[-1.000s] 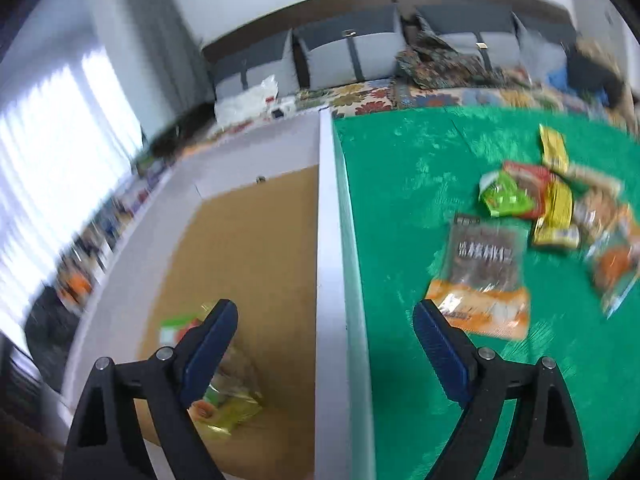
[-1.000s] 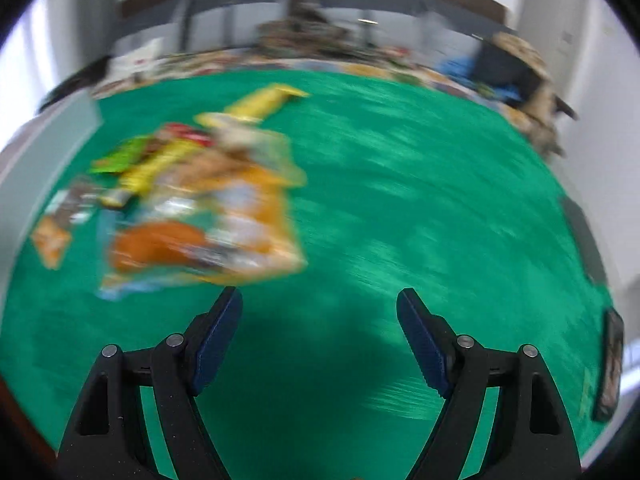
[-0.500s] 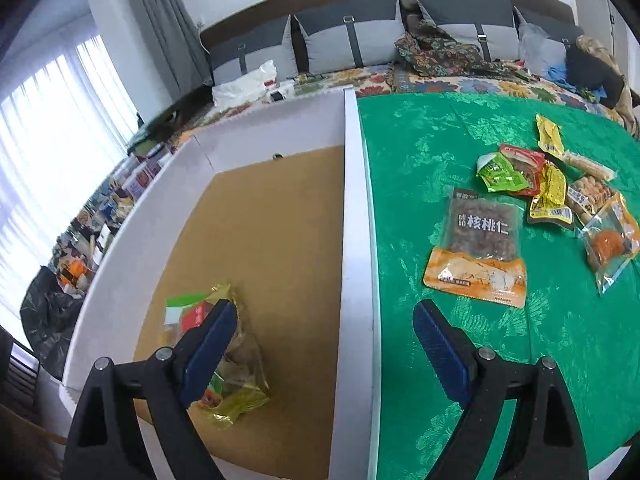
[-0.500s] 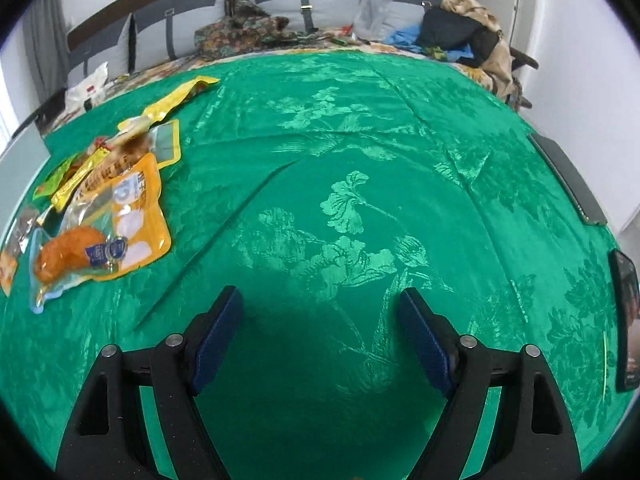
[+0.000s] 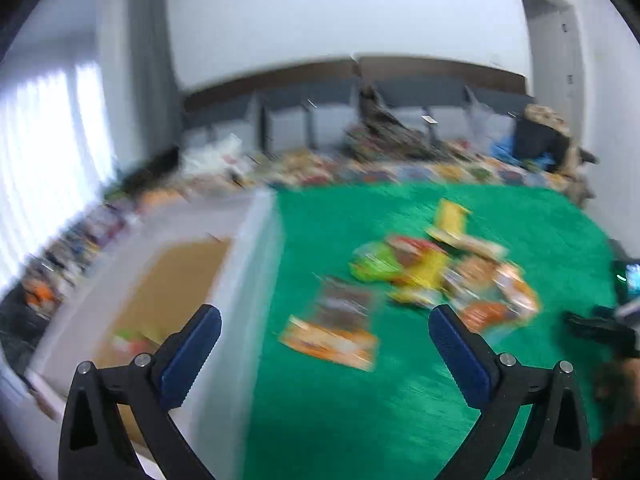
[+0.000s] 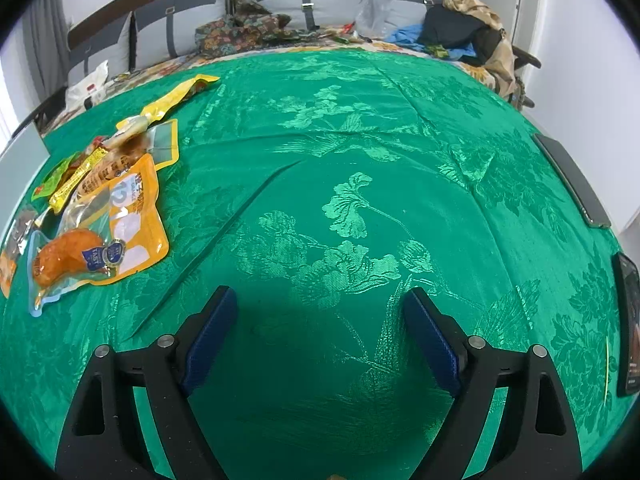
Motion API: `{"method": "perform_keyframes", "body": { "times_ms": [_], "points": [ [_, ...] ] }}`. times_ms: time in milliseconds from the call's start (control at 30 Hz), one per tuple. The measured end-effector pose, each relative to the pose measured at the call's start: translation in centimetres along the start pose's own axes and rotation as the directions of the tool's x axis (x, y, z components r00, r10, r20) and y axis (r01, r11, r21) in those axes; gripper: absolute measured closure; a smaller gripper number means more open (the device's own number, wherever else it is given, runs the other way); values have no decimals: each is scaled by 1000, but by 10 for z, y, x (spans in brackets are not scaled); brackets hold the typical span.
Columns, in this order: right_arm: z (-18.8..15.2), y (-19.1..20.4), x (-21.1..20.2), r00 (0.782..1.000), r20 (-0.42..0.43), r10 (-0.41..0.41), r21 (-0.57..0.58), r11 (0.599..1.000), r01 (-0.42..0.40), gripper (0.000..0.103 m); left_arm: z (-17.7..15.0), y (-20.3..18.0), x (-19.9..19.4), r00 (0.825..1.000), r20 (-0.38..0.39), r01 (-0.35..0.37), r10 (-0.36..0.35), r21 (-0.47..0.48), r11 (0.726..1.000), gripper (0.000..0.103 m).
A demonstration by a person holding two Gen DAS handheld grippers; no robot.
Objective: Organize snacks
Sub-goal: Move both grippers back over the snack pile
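The left wrist view is blurred. Several snack packets lie on the green tablecloth: an orange and dark walnut packet, a green packet, a yellow one. A white box with a brown floor stands at the left and holds one snack bag. My left gripper is open and empty above the box's right wall. In the right wrist view the packets, with an orange chicken-leg packet nearest, lie at the left. My right gripper is open and empty above bare cloth.
A sofa with cushions and clothes runs behind the table. Two dark phones lie at the table's right edge. The white box's corner shows at far left. A window is at the left.
The left gripper has swung up and to the right, so the box now sits lower left and the view is blurred. The right gripper has stayed nearly still over the cloth.
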State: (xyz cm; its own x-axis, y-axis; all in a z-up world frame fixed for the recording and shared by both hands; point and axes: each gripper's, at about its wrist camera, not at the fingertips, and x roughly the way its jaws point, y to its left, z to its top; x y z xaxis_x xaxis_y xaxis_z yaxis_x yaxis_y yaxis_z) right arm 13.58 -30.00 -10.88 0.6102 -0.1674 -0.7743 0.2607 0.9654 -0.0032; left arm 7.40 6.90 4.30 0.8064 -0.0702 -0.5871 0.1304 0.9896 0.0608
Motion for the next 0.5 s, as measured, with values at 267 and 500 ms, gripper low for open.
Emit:
{"method": "perform_keyframes", "body": {
  "times_ms": [267,500],
  "points": [
    [0,0,0,1000,-1,0,0,1000,0,14,-74,-47,82,956,-290,59,-45,40,997,0],
    [0,0,0,1000,-1,-2,-1,1000,2,13,-96,-39,100,949,-307,73,-68,6,997,0]
  ]
}}
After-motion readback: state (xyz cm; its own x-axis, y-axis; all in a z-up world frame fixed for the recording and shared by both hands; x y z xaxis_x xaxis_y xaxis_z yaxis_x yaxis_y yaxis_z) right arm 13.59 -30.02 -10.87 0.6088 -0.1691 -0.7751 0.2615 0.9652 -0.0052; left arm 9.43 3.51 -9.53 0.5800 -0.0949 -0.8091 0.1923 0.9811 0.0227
